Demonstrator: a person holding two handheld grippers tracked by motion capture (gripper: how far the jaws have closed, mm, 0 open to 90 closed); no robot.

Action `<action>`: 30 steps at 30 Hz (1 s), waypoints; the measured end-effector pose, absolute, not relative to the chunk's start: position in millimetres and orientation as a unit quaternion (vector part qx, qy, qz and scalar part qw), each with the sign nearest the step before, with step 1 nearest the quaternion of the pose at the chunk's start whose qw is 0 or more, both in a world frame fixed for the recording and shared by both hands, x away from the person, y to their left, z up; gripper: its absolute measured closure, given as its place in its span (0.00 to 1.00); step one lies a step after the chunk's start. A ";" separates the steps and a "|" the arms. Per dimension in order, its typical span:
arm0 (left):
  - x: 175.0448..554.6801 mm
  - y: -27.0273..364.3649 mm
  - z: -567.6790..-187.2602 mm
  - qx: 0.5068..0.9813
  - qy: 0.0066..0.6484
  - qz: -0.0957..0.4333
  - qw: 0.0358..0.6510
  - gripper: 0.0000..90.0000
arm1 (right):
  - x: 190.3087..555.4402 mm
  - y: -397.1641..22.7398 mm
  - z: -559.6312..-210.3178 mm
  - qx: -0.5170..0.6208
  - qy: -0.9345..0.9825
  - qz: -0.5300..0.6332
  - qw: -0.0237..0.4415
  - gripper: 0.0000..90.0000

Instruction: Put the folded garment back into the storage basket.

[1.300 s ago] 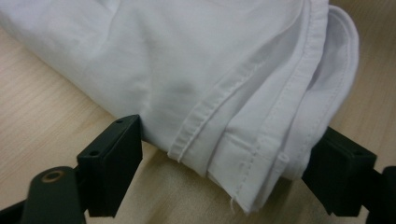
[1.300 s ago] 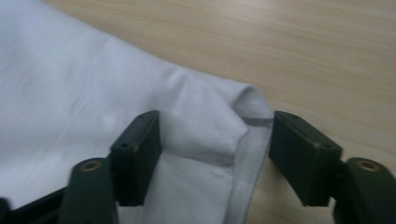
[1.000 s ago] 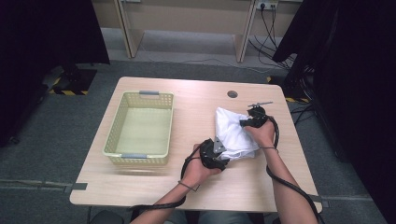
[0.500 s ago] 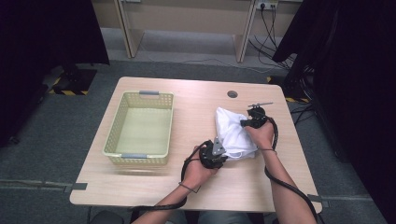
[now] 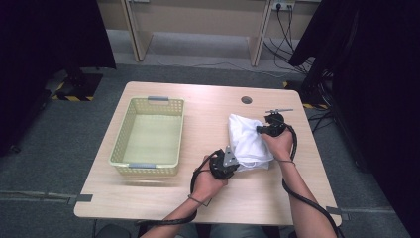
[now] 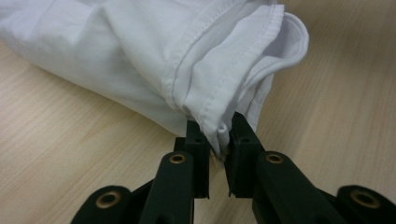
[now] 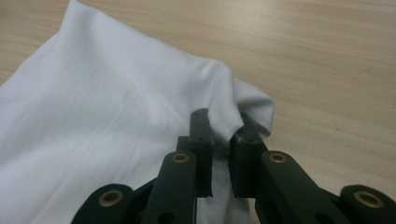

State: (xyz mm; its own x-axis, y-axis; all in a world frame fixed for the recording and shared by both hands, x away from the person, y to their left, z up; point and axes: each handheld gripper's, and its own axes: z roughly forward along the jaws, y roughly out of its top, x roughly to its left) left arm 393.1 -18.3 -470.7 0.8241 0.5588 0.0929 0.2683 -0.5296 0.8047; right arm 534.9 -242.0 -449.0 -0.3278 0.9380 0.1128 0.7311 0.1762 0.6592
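Note:
A folded white cloth (image 5: 247, 141) lies on the wooden table (image 5: 208, 119), right of centre. My left gripper (image 5: 233, 159) is at the cloth's near left corner. In the left gripper view its jaws have just been closing and are now shut on the stitched hem of the white cloth (image 6: 205, 70), with the left gripper (image 6: 220, 140) pinching several layers. My right gripper (image 5: 261, 130) sits at the cloth's far right edge. In the right gripper view the right gripper (image 7: 222, 133) is shut on a raised fold of the white cloth (image 7: 93, 121); its jaws have just been closing.
An empty pale yellow plastic basket (image 5: 148, 136) stands on the left half of the table. A round cable hole (image 5: 246, 99) is near the far edge. Black cables trail from both grippers toward the person. Dark curtains flank the table.
The left gripper's jaws have closed onto the cloth's near corner. Both hands have stayed nearly in place, and the cloth has not visibly shifted.

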 end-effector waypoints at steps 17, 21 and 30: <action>383.7 -3.6 -455.8 0.847 0.244 0.188 0.433 0.91 | 524.1 -236.5 -427.5 0.543 0.745 0.350 0.167 0.90; 382.4 1.7 -451.7 0.843 0.249 0.189 0.437 0.91 | 523.5 -233.6 -423.4 0.538 0.747 0.353 0.168 0.90; 377.5 13.7 -442.9 0.837 0.257 0.191 0.444 0.91 | 523.0 -222.1 -415.3 0.527 0.751 0.361 0.165 0.90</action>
State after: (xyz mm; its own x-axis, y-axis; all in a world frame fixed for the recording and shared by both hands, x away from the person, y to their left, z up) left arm 377.5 13.7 -442.9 0.7950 0.5998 0.0909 0.2610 -0.4734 0.8413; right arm 523.0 -222.1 -415.3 -0.3899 0.9113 0.1327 0.6725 0.1833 0.7170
